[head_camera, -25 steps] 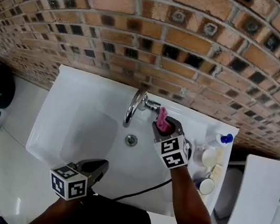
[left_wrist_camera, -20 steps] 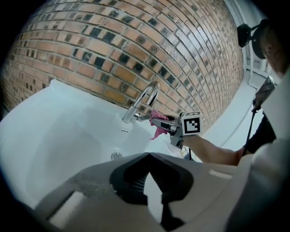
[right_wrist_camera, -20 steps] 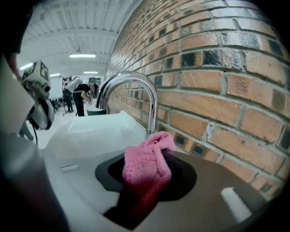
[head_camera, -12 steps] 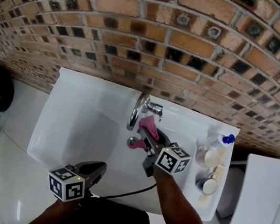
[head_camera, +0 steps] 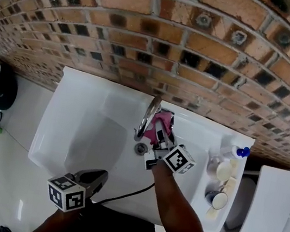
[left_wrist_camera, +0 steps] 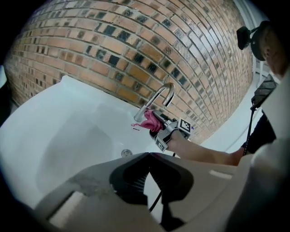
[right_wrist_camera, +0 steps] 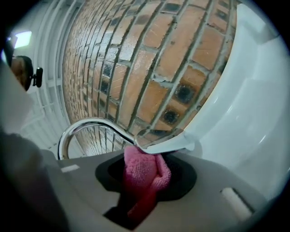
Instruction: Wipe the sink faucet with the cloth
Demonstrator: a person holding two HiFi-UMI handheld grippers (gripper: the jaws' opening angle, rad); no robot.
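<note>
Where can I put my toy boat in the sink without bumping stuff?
The left half of the sink bowl, left of the drain, is bare. It's crowded at the faucet, where the right tongs hold the pink cloth, and on the right ledge with the bottle and cups.

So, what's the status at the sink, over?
Right gripper shut on pink cloth, cloth at the faucet. Left gripper shut, empty, by the sink's near edge. Nothing in the way.
</note>
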